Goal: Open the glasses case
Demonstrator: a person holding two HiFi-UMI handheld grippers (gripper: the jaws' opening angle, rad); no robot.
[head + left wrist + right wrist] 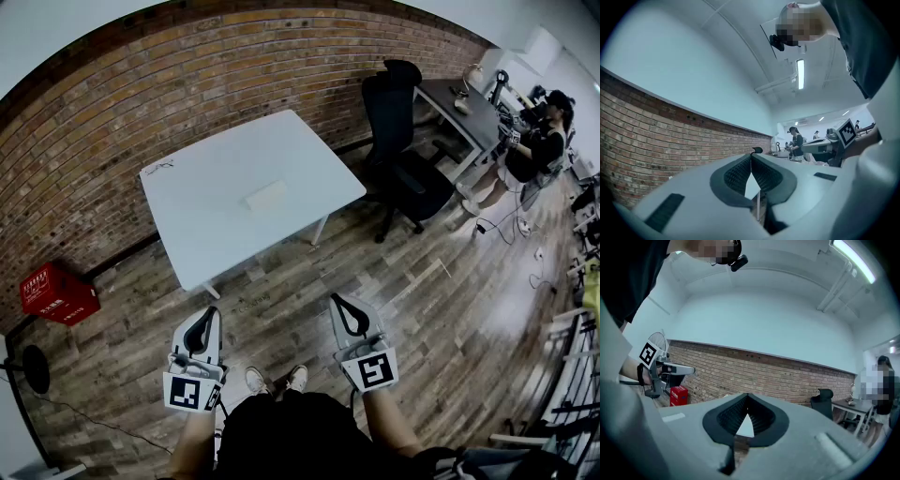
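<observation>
the glasses case [267,195] looks like a small, flat, pale box. i judge it to be light, with a stiff shell and a smooth skin, so it can slide easily on the smooth white desk [197,234] when it is pushed from one side only. it is probably not fragile, but the lid likely turns on a hinge along one long edge and may snap open. from this far i cannot tell which edge has the hinge or where the seam runs. a good hold would be one pair of fingers steadying the lower half at a short end, and the other pair lifting the lid at the long edge opposite to the hinge.

the left gripper [207,315] has its fingers pressed together with nothing between them, and the same is true for the right gripper [340,302]. in each gripper view the dark pads meet at the tips and only a small gap stays open behind them.

the case lies well ahead of both pairs of fingertips, about between the two lines they point along, near the middle of the desk. it touches no finger. a strip of wooden floor [281,281] separates the fingertips from the near edge of the desk.
</observation>
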